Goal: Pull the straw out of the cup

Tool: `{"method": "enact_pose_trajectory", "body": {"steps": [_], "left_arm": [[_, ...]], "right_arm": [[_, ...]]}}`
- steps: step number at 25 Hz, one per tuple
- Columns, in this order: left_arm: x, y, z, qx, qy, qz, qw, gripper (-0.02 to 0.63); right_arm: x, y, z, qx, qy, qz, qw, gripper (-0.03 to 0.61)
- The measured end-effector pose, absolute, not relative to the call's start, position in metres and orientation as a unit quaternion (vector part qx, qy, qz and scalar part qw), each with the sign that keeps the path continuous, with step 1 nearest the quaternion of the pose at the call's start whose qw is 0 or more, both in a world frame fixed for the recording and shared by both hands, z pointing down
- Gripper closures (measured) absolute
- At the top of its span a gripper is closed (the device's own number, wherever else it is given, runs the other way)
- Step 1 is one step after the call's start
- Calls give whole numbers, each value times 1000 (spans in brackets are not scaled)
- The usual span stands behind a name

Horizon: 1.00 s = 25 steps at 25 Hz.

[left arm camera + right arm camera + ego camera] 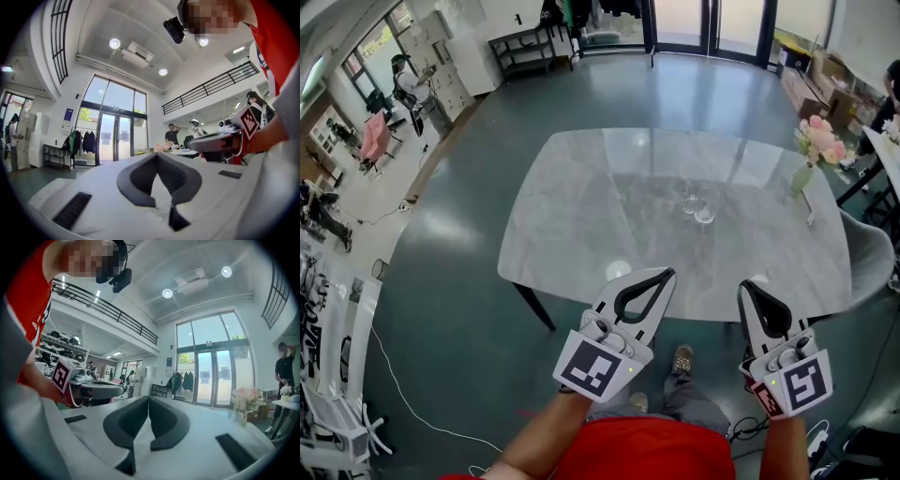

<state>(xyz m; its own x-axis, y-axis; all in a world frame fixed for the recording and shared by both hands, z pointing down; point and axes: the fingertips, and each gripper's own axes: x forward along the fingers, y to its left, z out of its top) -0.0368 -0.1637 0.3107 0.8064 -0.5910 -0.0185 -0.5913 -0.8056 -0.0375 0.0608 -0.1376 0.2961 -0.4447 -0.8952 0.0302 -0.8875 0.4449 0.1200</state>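
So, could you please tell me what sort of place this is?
Probably a large open lab or workshop hall rather than a home: tall glass doors, a railed mezzanine overhead, and a wide polished floor around a lone marble-look table.

Marbled grey table (pixel 581 216), pink flowers (pixel 821 141); white left gripper (pixel 667 274)

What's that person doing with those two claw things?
A person in a red shirt stands at a grey marble table with a gripper in each hand. The left gripper and the right gripper are both shut and empty, near the table's front edge. Clear glasses sit mid-table, untouched. A straw is too small to make out from here.
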Motion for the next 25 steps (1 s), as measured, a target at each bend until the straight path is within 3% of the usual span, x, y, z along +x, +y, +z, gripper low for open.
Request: {"method": "enact_pose_trajectory", "body": {"steps": [13, 25], "left_arm": [[-12, -242, 346, -927, 372, -40, -1, 606], [11, -300, 362, -911, 408, -56, -18, 606]], "right_arm": [[101, -258, 345, 482, -870, -47, 95, 518], [93, -336, 415, 406, -891, -47, 195, 365]]}}
